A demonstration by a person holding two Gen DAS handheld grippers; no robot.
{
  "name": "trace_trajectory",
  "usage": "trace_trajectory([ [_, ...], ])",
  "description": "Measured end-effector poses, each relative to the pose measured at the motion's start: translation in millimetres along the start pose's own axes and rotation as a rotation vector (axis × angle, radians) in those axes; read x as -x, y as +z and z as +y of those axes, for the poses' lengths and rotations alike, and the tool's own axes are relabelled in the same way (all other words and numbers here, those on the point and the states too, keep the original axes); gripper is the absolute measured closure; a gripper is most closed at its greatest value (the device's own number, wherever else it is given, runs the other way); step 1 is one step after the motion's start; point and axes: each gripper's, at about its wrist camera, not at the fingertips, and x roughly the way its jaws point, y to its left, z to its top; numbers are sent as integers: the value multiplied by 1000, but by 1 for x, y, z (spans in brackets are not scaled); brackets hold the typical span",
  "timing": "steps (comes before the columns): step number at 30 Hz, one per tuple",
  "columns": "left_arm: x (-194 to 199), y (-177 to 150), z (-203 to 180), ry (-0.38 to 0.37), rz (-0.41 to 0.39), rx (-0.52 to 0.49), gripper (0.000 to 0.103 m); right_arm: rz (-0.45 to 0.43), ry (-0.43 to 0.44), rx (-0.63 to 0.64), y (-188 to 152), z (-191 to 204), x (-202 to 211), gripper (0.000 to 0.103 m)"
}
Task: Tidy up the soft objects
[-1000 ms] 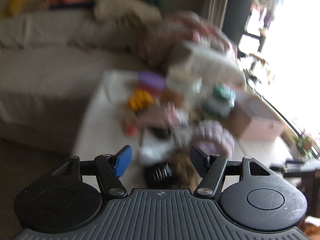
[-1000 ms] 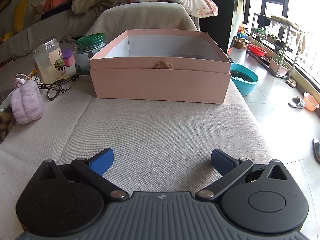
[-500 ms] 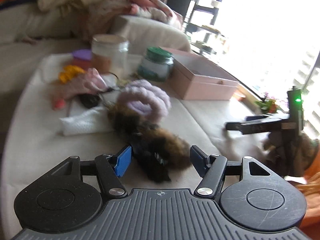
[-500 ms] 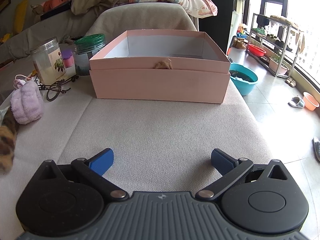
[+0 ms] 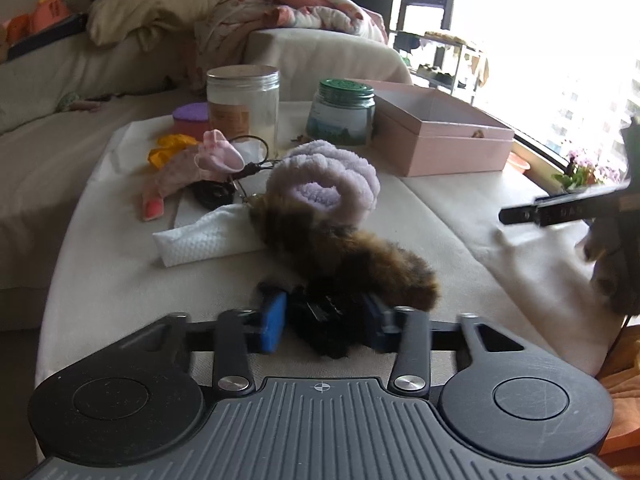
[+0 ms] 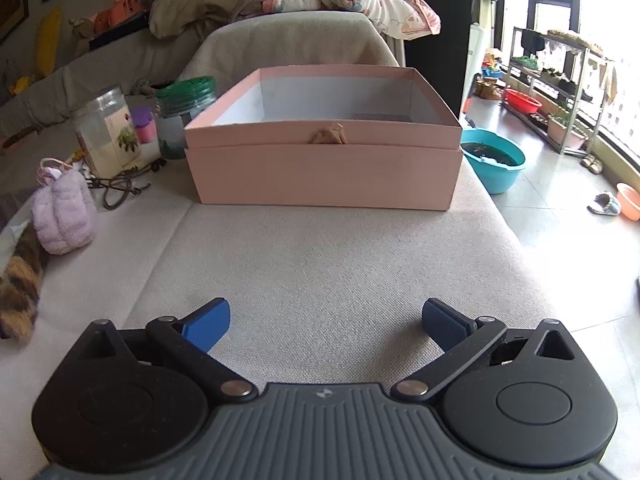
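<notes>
My left gripper [image 5: 326, 318] is shut on the black clip end of a brown furry hair clip [image 5: 348, 258], which also shows at the left edge of the right wrist view [image 6: 20, 284]. A lilac fluffy roll [image 5: 324, 184] lies just beyond it, touching its far end, and also shows in the right wrist view [image 6: 64, 216]. A pink sock [image 5: 192, 168] lies further left. The open pink box [image 6: 320, 148] stands ahead of my right gripper [image 6: 324, 322], which is open and empty over the beige cloth; the box also shows in the left wrist view [image 5: 436, 136].
A clear jar [image 5: 242, 104], a green-lidded jar [image 5: 340, 110], a purple cup [image 5: 192, 120], a white tissue [image 5: 208, 240] and a black cord [image 6: 120, 192] crowd the table's left. A teal basin [image 6: 494, 158] sits on the floor to the right. A sofa with pillows lies behind.
My left gripper swung from the sofa side toward the table, came down on the furry clip and closed on its black end. My right gripper has not moved.
</notes>
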Motion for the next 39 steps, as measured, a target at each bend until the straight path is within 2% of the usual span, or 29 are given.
trace_trajectory([
  [1,-1,-1,0,-5,-6,-3,59,-11,22,38,5,7,5,19],
  [4,0,0,4,-18,-18,25,61,-110,66,193,21,43,27,19],
  [6,1,3,9,-11,-30,72,62,-137,146,290,32,75,34,19],
  [10,9,4,17,3,-40,116,63,-75,306,349,52,133,8,19],
  [13,19,3,21,30,-50,122,63,-59,313,371,62,166,-23,20],
  [15,30,4,26,45,-74,132,63,-14,308,354,70,174,-42,40],
  [16,36,4,28,51,-88,139,63,18,319,354,74,174,-45,68],
  [18,47,7,34,54,-118,159,63,2,318,350,80,164,-32,70],
  [22,61,21,41,38,-176,195,63,-146,301,339,91,134,32,79],
  [24,65,32,38,1,-193,186,63,-212,300,316,98,110,65,97],
  [29,64,67,3,-116,-211,81,63,-322,253,213,114,49,130,98],
  [33,48,116,-36,-201,-243,-22,63,-387,180,144,120,7,161,98],
  [37,12,182,-65,-296,-308,-18,63,-389,139,68,116,-24,159,98],
  [39,-17,211,-75,-345,-338,43,61,-377,121,37,113,-39,152,98],
])
